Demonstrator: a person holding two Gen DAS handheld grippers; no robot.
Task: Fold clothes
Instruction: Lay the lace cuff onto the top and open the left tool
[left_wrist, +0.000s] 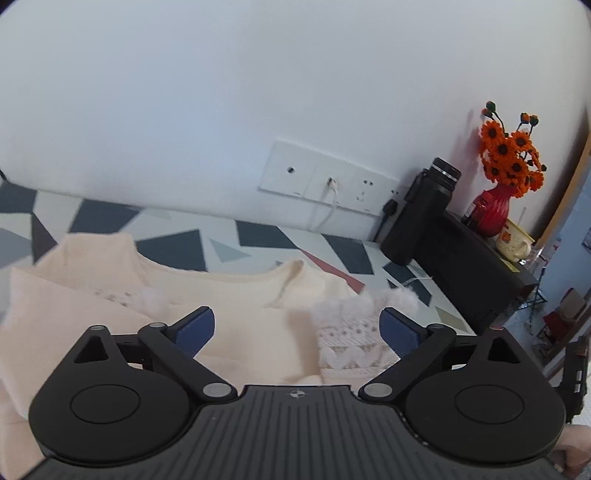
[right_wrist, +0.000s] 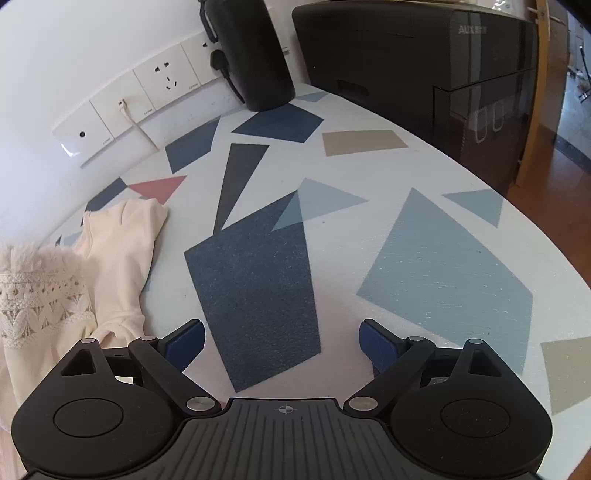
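On a counter (right_wrist: 424, 206) patterned with blue, grey and pink geometric shapes, a cream garment (left_wrist: 229, 295) is seen partly folded, its plain sleeves laid across a body trimmed with white lace (left_wrist: 351, 347) and fluffy edging. Directly beneath and ahead of the left tongs (left_wrist: 297, 325) the garment is spread, the blue pads held wide apart above it with nothing gripped. To the left of the right tongs (right_wrist: 281, 341) one sleeve (right_wrist: 122, 251) is draped, while those tongs are likewise held wide open and empty over bare counter. A black flask (left_wrist: 421, 210) and a red vase (left_wrist: 493, 210) of orange flowers (left_wrist: 511, 155) are seen near the wall.
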